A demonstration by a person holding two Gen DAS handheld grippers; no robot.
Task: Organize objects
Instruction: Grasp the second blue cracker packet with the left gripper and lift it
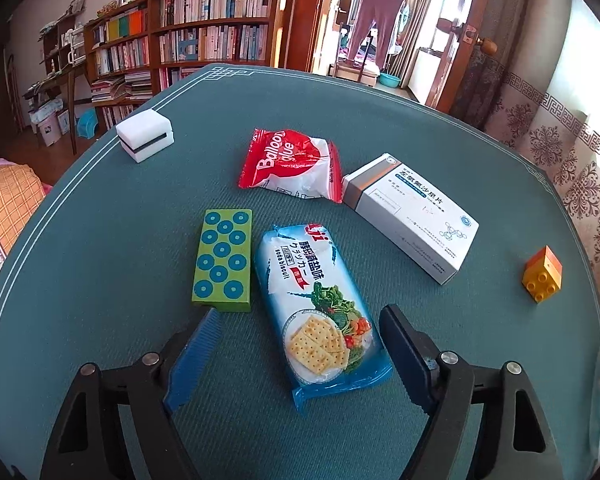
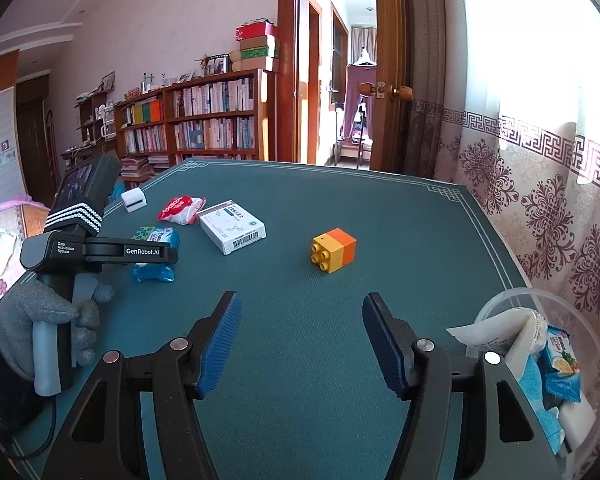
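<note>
The left claw (image 1: 300, 350) is hanging over the blue cracker pack (image 1: 318, 312) on the green bench (image 1: 100, 240). Its two blue pads are standing apart, one on each side of the pack, and they are not squeezing it. The pack is lying flat, just beside the green dotted block (image 1: 223, 260). So the step in hand looks like picking up the crackers.

The right claw (image 2: 302, 340) is pointing at the orange and yellow brick (image 2: 333, 250), which is sitting alone near the middle of the bench. This claw is also standing apart and holding nothing. The brick is still well ahead of it.

A clear tub (image 2: 540, 308) is sitting at the right edge of the bench, and it already has some packs in it. That is probably where things are going.

Next, I think the left claw needs to drop lower and close gently on the pack, since crackers can break. The red bag (image 1: 290, 166), the white box (image 1: 412, 216) and the small white block (image 1: 145, 136) are still waiting.
</note>
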